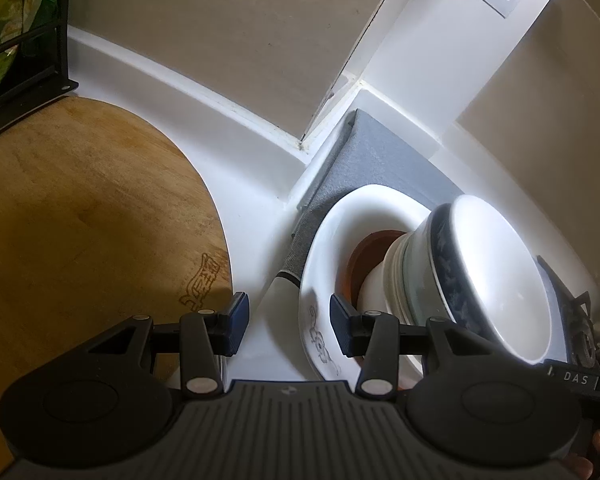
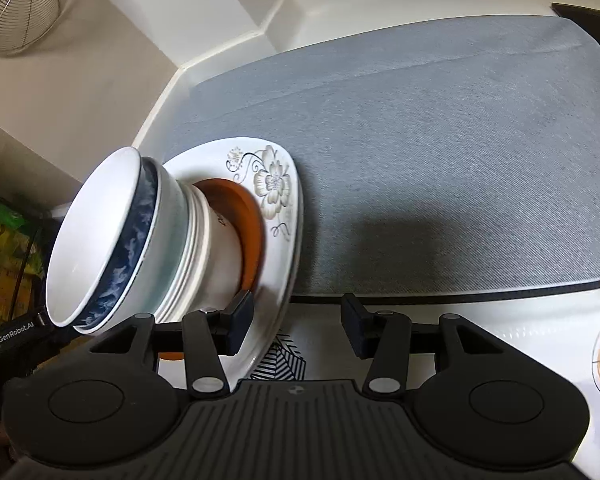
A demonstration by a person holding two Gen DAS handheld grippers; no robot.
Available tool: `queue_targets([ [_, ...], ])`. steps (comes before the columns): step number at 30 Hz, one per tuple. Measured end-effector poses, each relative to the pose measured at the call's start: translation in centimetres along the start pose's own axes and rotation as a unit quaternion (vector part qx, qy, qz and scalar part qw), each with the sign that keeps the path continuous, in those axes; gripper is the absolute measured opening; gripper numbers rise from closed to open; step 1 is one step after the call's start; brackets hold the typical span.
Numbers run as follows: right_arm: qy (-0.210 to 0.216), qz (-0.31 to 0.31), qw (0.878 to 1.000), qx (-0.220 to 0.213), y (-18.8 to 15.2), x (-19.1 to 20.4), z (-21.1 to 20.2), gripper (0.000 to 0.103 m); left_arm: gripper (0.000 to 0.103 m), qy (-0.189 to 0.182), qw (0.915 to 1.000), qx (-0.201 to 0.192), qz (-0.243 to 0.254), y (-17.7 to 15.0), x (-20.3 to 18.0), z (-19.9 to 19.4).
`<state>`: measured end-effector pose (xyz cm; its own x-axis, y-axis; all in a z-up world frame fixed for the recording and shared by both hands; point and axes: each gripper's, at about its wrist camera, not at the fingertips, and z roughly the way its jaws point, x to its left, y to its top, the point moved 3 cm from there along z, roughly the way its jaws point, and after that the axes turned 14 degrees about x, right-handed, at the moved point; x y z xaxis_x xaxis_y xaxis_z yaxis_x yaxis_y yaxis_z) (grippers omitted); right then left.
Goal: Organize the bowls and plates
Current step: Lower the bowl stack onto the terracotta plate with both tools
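Observation:
A stack of bowls (image 1: 496,280) with a blue-patterned rim near the top stands on an orange-brown dish (image 1: 360,256), which lies on a white flower-printed plate (image 1: 320,272). The plate lies on a grey mat (image 1: 380,160). My left gripper (image 1: 288,326) is open; the plate's near rim lies between its fingers. In the right wrist view, the same bowl stack (image 2: 112,240), orange-brown dish (image 2: 252,224) and plate (image 2: 276,184) sit at left on the grey mat (image 2: 440,160). My right gripper (image 2: 296,326) is open, straddling the plate's rim.
A round wooden board (image 1: 80,220) lies left of the plate on the white counter (image 1: 252,184). A black rack (image 1: 20,72) stands at far left. A stove burner (image 1: 588,332) is at right. A wire basket (image 2: 20,4) hangs on the wall.

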<state>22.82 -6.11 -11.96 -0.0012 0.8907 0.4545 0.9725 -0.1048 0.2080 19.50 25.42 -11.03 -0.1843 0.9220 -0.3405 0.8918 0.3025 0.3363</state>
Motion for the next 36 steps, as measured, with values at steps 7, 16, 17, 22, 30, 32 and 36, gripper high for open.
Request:
queue_targets([
  [7,0.013,-0.011,1.0,0.006,0.7,0.8,0.6,0.043,0.031,-0.018,0.9998,0.011,-0.007,0.6,-0.2,1.2],
  [16,0.035,-0.022,0.999,0.012,1.0,0.8,0.8,0.034,0.024,-0.031,0.999,0.031,-0.005,0.2,-0.9,2.8],
  [17,0.037,-0.023,0.999,0.012,1.0,0.7,0.9,0.034,0.024,-0.028,0.9992,0.029,-0.002,0.1,-1.0,2.8],
  [22,0.051,-0.023,0.998,0.016,1.1,0.1,0.6,0.032,0.024,-0.016,0.9995,0.027,0.0,0.0,-1.5,2.7],
  [30,0.052,-0.031,0.998,0.019,1.4,-0.6,0.1,0.03,0.025,0.0,0.9996,0.027,0.006,-0.9,-3.2,2.7],
  [32,0.051,-0.031,0.998,0.019,1.6,-1.1,-0.2,0.03,0.025,0.002,0.9996,0.027,0.008,-1.2,-4.1,2.8],
  [36,0.048,-0.026,0.998,0.017,2.0,-2.7,-1.1,0.03,0.025,0.002,0.9995,0.03,0.012,-1.6,-6.2,3.4],
])
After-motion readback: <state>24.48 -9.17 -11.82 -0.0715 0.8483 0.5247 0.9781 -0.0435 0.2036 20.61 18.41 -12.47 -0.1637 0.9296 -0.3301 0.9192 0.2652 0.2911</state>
